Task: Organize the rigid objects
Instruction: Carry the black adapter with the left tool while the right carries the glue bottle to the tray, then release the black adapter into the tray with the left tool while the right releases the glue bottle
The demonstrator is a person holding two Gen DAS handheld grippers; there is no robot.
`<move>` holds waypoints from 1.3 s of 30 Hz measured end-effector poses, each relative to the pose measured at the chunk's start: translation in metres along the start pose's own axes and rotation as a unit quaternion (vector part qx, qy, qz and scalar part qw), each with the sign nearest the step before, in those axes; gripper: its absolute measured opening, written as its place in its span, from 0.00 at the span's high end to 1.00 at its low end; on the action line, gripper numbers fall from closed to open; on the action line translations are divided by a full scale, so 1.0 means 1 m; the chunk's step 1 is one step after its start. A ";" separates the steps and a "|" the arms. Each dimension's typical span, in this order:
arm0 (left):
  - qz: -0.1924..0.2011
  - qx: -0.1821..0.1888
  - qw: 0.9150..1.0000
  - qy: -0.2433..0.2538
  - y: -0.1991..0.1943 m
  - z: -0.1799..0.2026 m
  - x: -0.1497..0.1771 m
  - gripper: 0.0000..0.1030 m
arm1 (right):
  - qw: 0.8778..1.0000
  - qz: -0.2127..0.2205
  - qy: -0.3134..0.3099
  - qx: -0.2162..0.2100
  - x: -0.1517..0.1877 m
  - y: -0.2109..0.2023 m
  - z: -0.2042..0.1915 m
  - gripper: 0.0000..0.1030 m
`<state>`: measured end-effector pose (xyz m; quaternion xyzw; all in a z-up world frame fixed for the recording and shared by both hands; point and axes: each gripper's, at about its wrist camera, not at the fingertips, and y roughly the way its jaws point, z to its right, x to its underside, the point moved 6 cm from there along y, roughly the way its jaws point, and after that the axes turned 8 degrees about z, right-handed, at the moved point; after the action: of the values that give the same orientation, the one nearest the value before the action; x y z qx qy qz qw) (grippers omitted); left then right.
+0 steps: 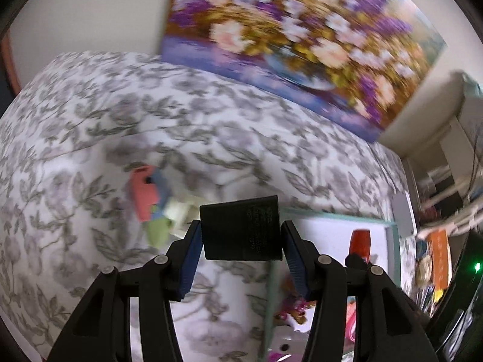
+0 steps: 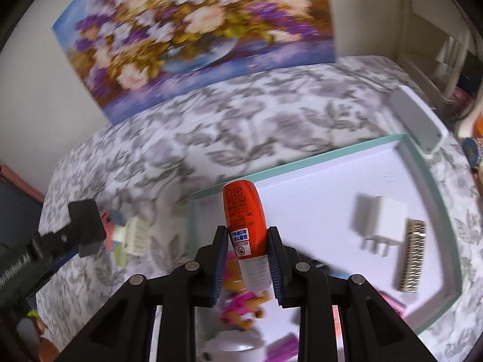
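Note:
My left gripper (image 1: 241,235) is shut on a black rectangular block (image 1: 241,229), held above the floral bedspread; it also shows in the right wrist view (image 2: 86,227). My right gripper (image 2: 248,249) is shut on an orange tube with a clear cap (image 2: 246,229), held over the near left part of a white tray with a teal rim (image 2: 347,147). The tube shows in the left wrist view (image 1: 359,241). In the tray lie a white charger plug (image 2: 379,221), a gold comb-like piece (image 2: 412,255), a pink toy figure (image 2: 241,304) and a white round lid (image 2: 234,347).
A heap of small items lies on the bedspread left of the tray: a pink case (image 1: 142,193), green and blue pieces, a white clip (image 2: 135,235). A grey flat box (image 2: 418,120) sits behind the tray. A flower painting (image 1: 286,36) leans on the wall.

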<state>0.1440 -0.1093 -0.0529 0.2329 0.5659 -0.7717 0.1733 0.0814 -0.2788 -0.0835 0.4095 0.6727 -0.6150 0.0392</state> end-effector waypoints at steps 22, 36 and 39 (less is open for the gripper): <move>-0.041 0.003 0.991 0.129 0.057 0.101 0.040 0.47 | 0.997 -0.010 0.072 0.036 -0.003 0.008 0.091 0.73; -0.050 -0.006 0.991 0.124 0.050 0.098 0.040 0.45 | 0.997 -0.006 0.071 0.043 -0.002 0.003 0.092 0.72; -0.047 -0.010 0.993 0.111 0.046 0.091 0.034 0.40 | 0.997 -0.006 0.071 0.043 -0.003 0.003 0.091 0.72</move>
<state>0.1253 -0.2098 -0.0862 0.2885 0.5997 -0.7425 0.0759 0.0436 -0.3588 -0.1060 0.4492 0.6490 -0.6132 -0.0297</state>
